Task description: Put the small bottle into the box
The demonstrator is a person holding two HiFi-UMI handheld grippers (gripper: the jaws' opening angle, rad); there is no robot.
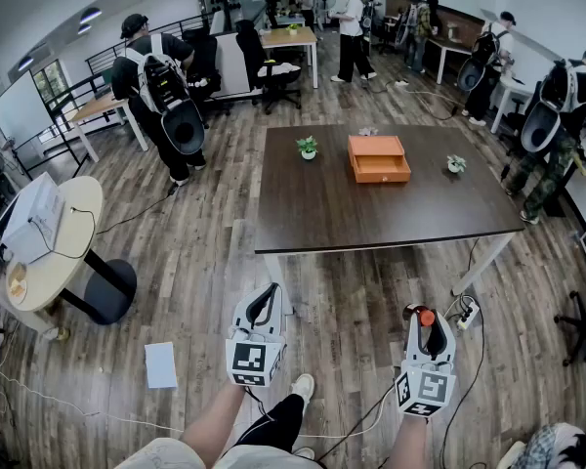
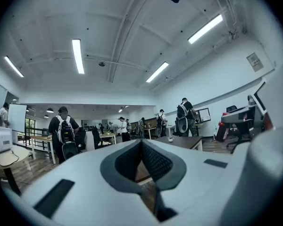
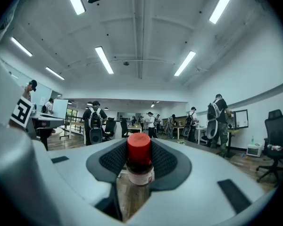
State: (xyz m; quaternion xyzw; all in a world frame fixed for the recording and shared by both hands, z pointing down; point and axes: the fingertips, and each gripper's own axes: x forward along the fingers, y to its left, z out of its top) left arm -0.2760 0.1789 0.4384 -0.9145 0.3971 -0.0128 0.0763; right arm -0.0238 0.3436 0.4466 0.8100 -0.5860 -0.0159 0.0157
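My right gripper (image 1: 427,318) is shut on a small bottle (image 3: 139,165) with a red cap (image 1: 426,316); the bottle stands upright between the jaws in the right gripper view. My left gripper (image 1: 265,299) is shut with nothing in it, its tips meeting in the left gripper view (image 2: 142,142). Both are held low over the floor, short of the dark table (image 1: 303,213). The open orange box (image 1: 378,158) lies on the far middle of that table, well ahead of both grippers.
Two small potted plants (image 1: 308,147) (image 1: 455,164) flank the box on the table. A round table (image 1: 59,252) stands at left, a power strip (image 1: 466,314) and cables lie on the wood floor. Several people with backpacks stand around the room beyond the table.
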